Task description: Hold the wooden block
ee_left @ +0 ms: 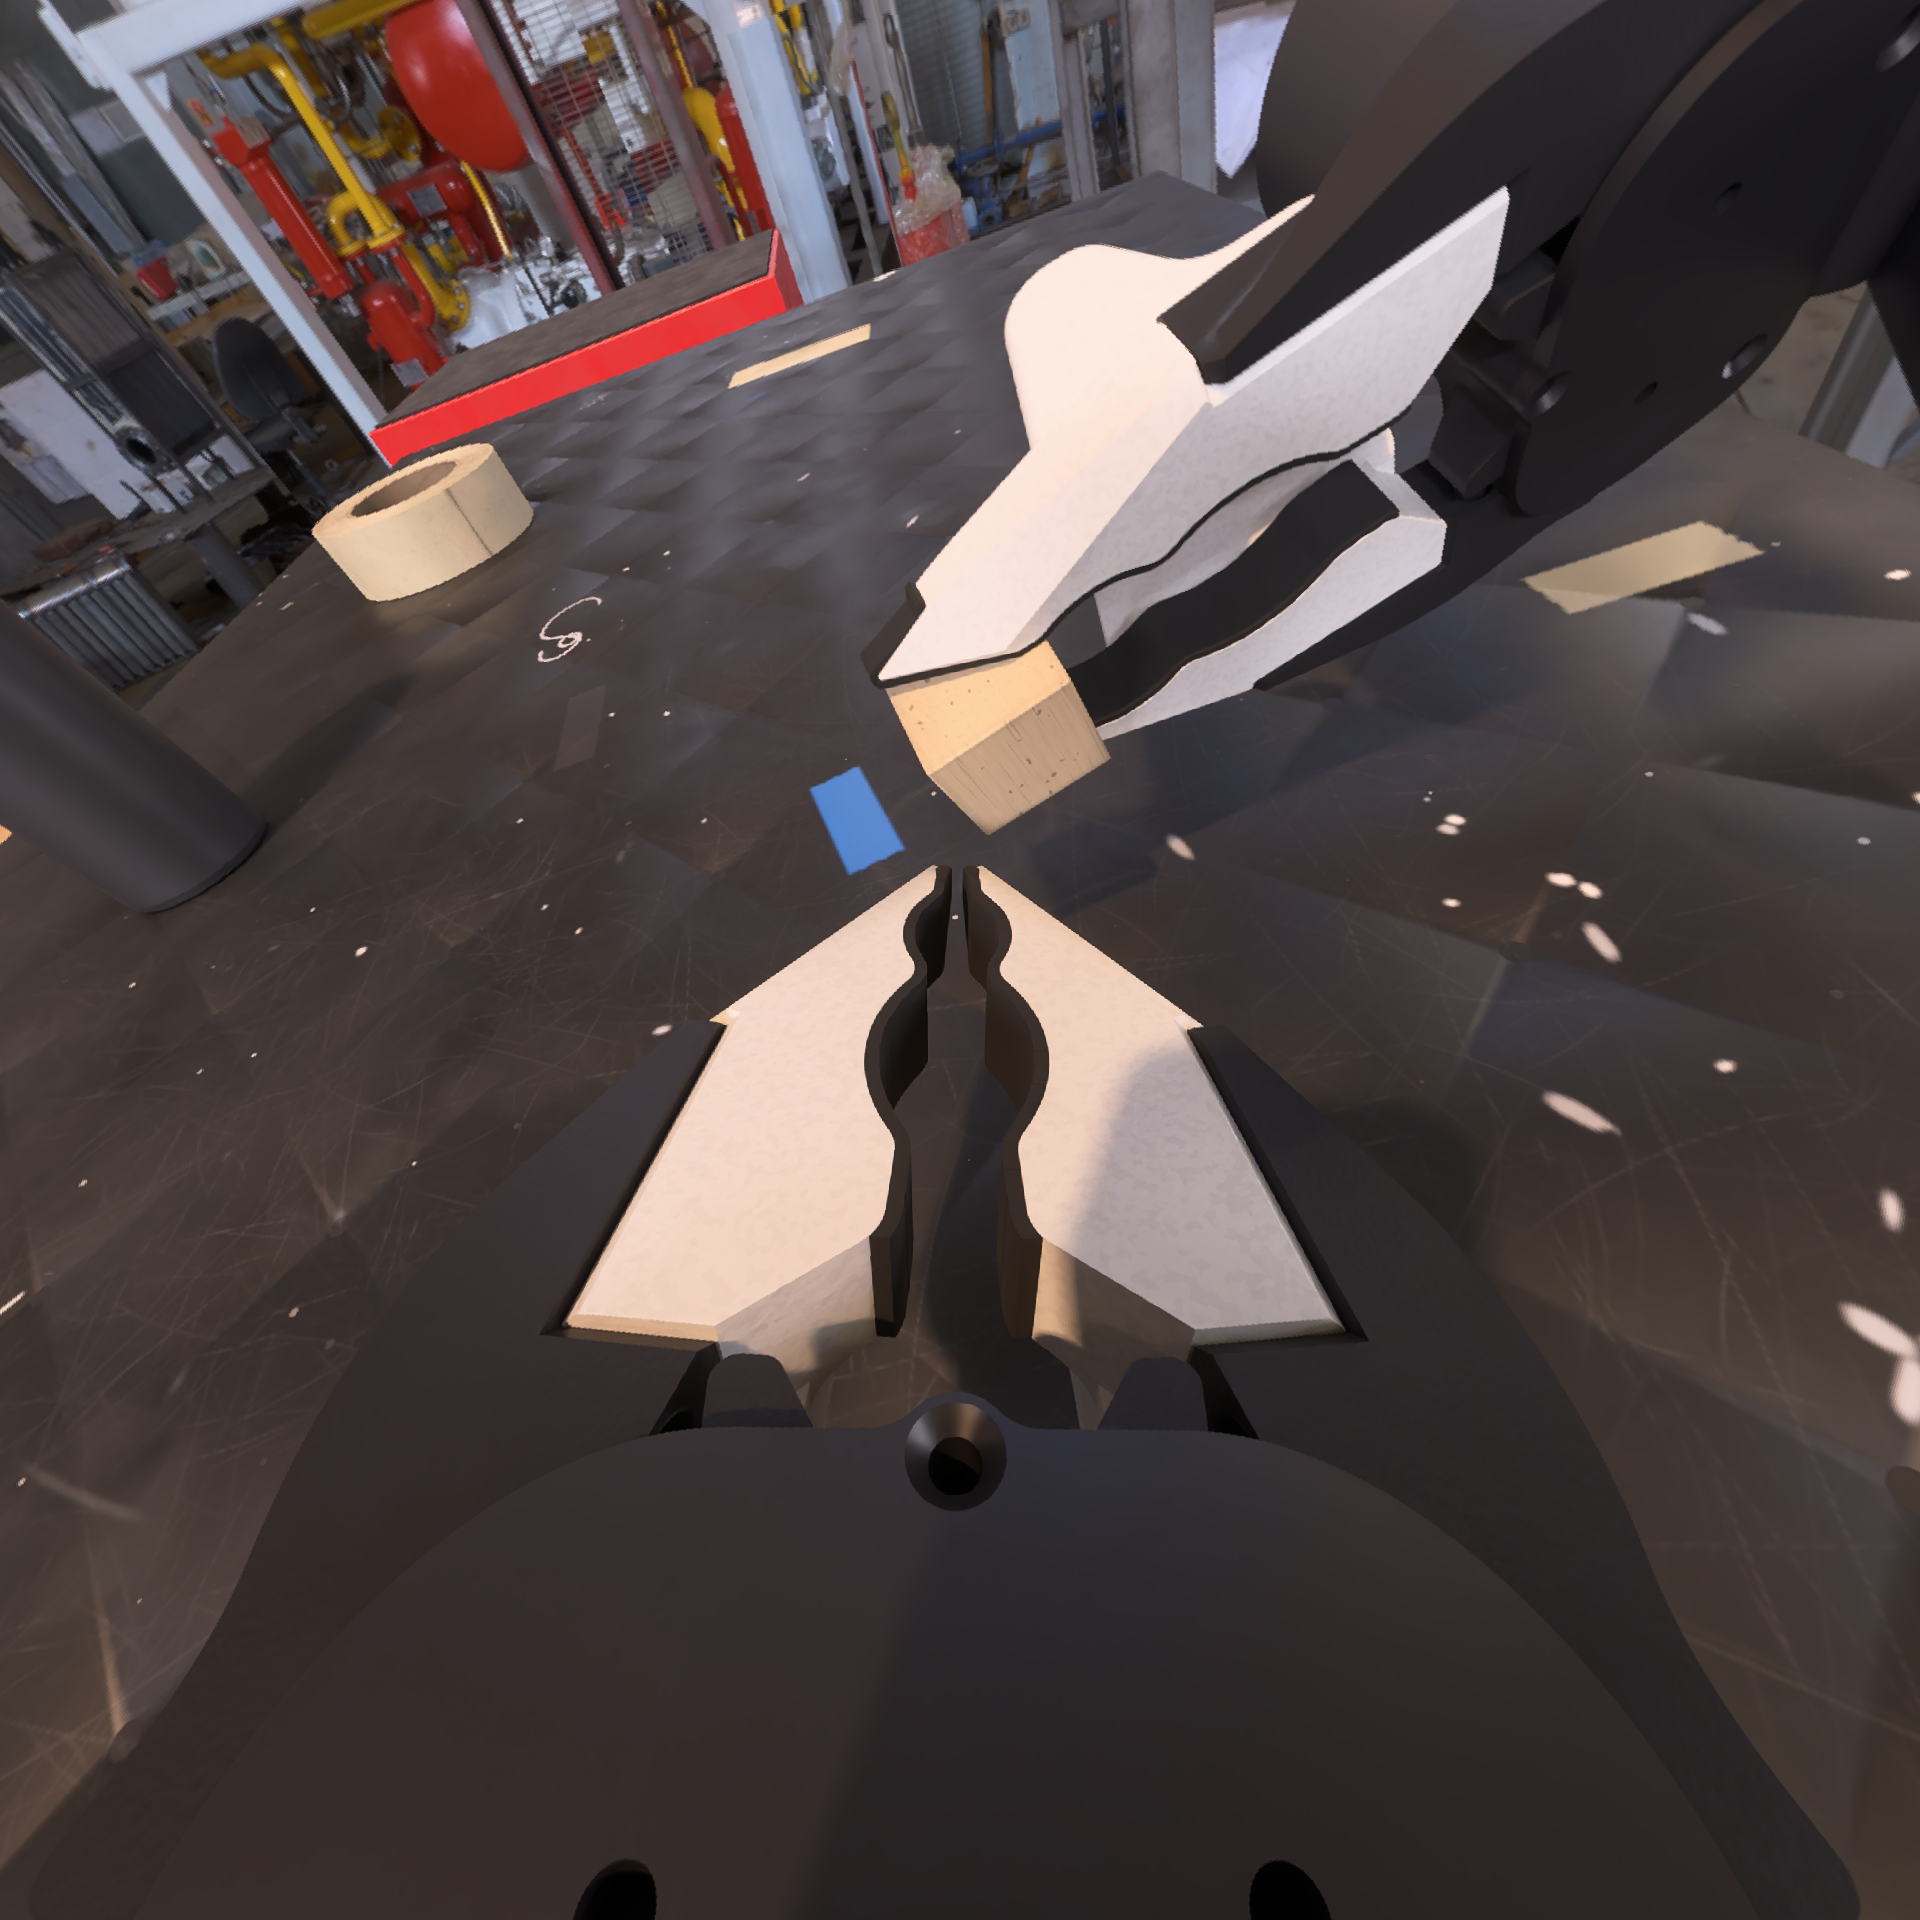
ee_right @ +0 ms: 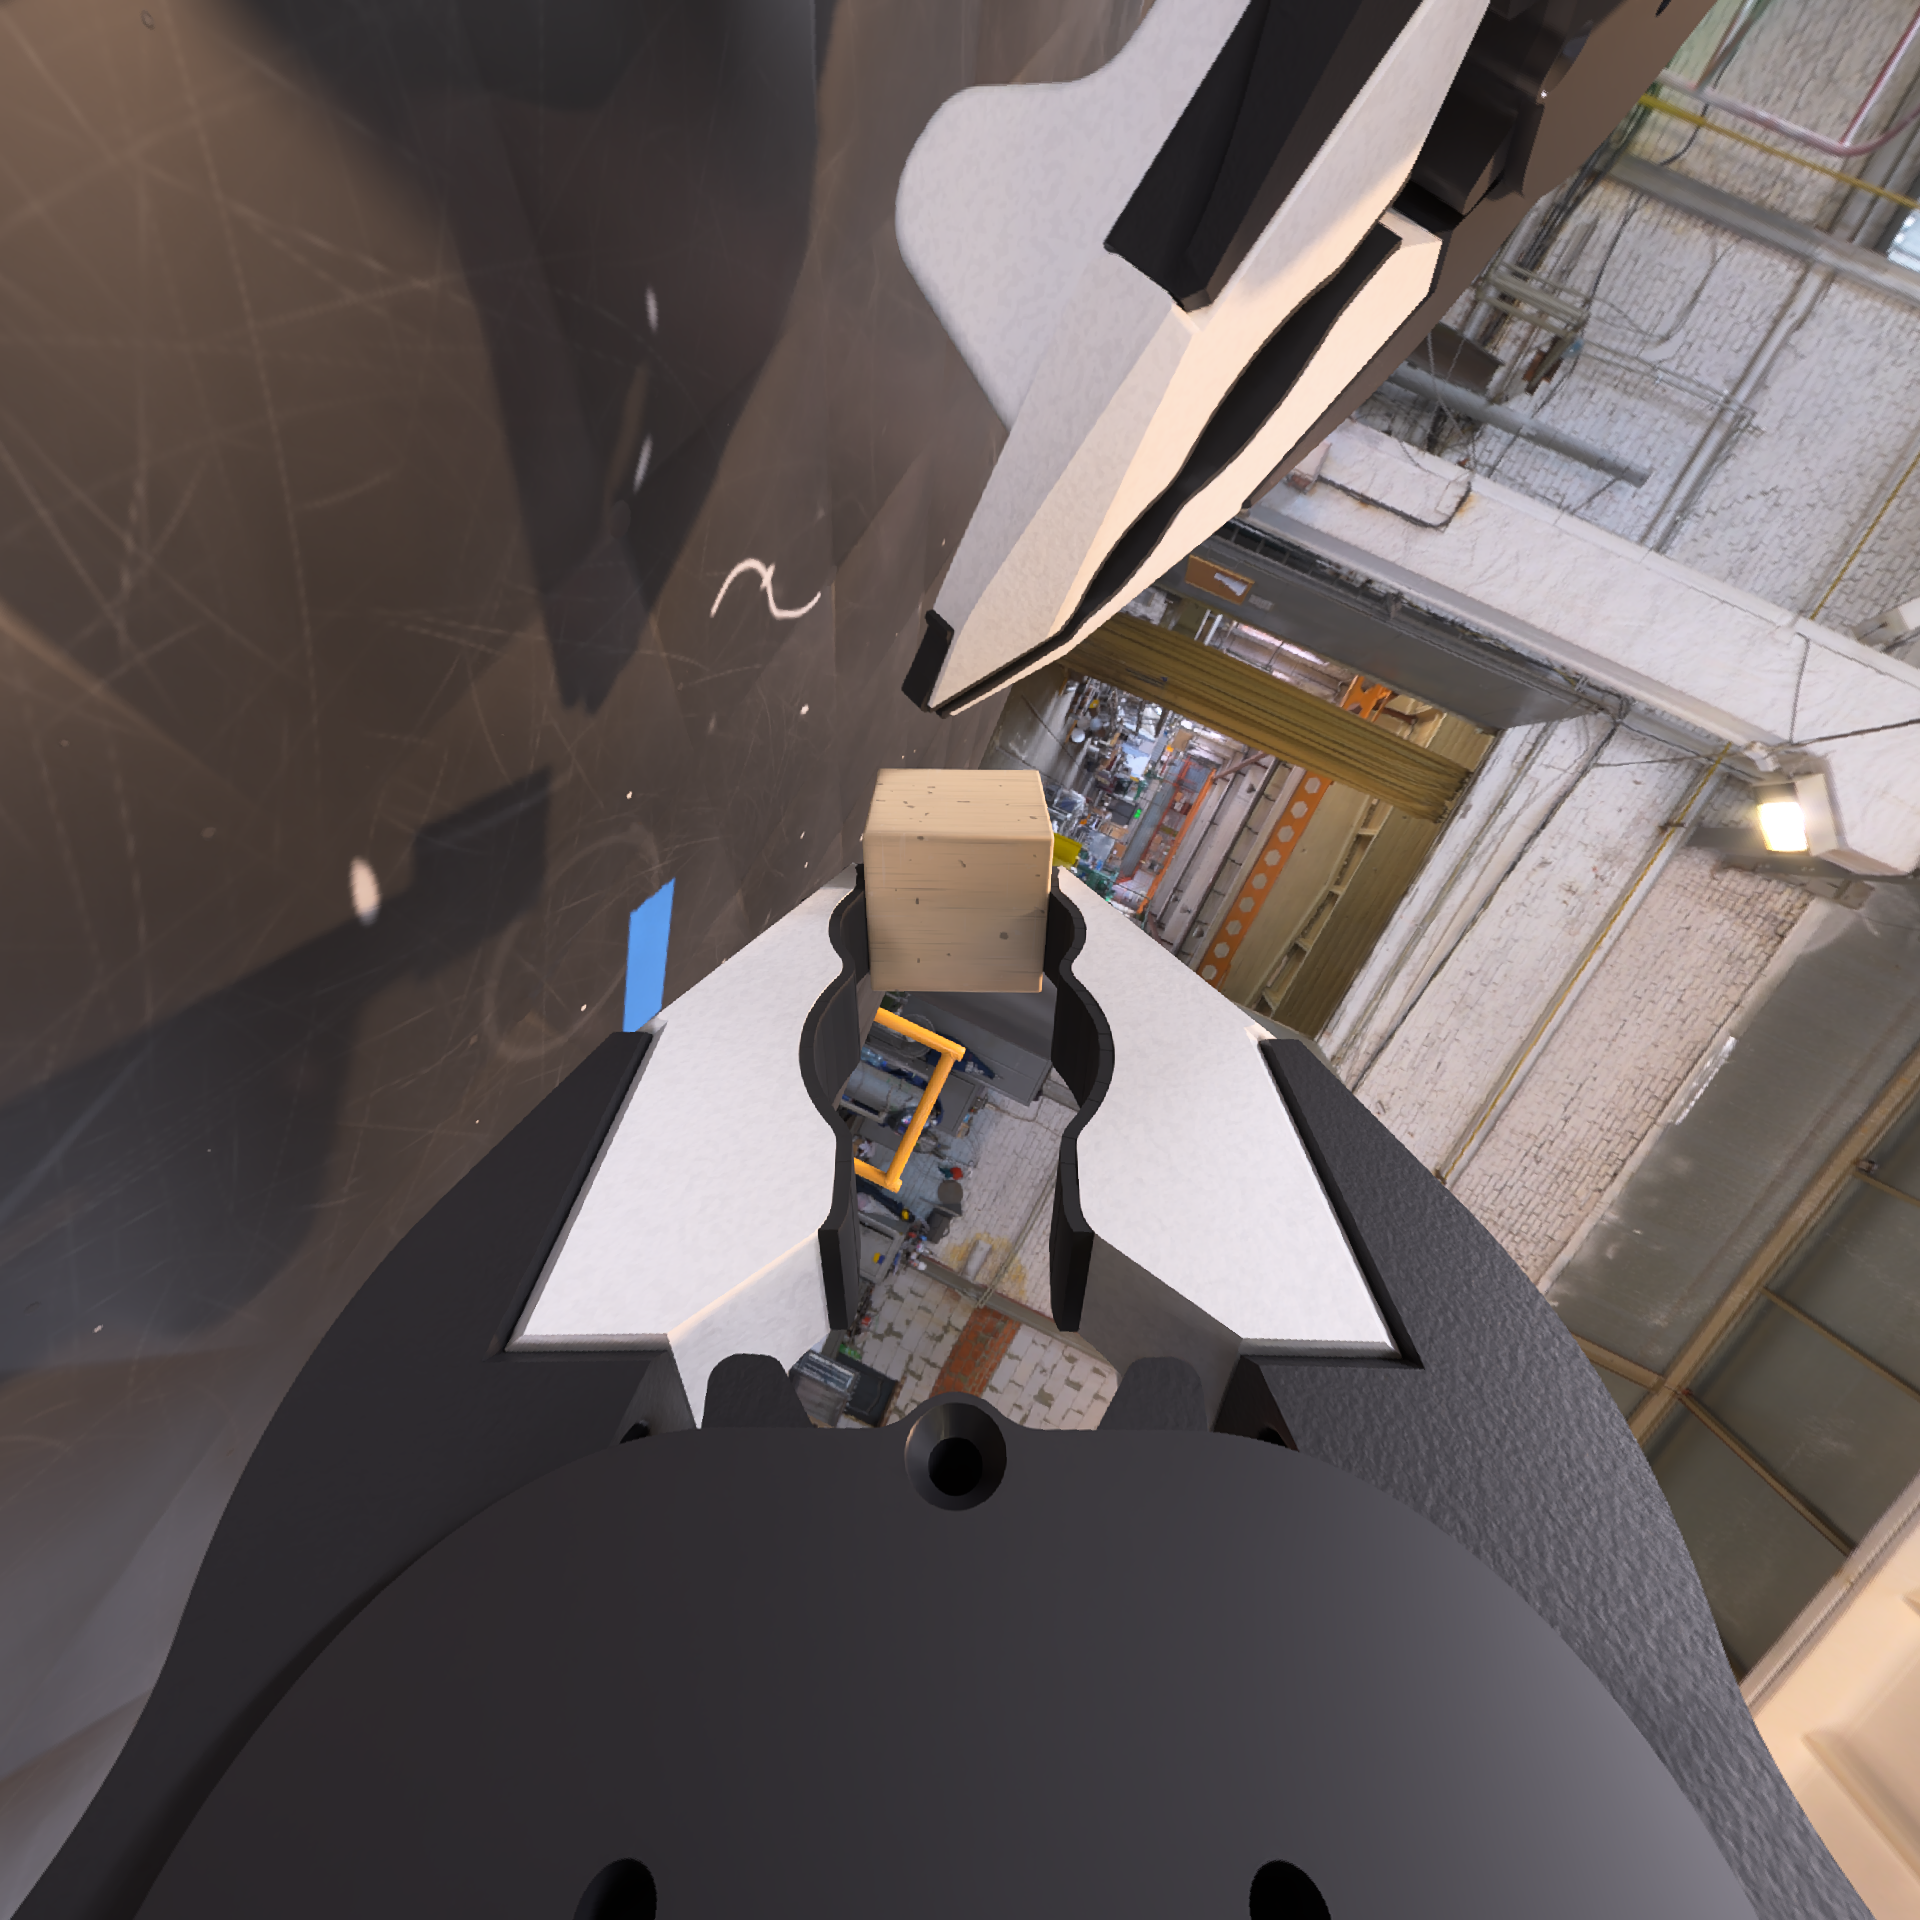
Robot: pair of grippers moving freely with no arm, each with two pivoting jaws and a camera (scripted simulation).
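Right gripper [ee_right: 956, 883] pinching wooden block [ee_right: 956, 883] between fingers, right at tips, block sticking out past them. Block lifted clear of table [ee_left: 416, 1039], hanging above blue tape patch [ee_left: 854, 820]. Left gripper [ee_left: 957, 873] empty, fingers pressed almost together, tips just short of block. My take: grip sits shallow, so keep squeeze steady, wrist calm, no twisting. Left stays out of way, else nudges block loose. Tape roll [ee_left: 424, 535] well apart, no bother.
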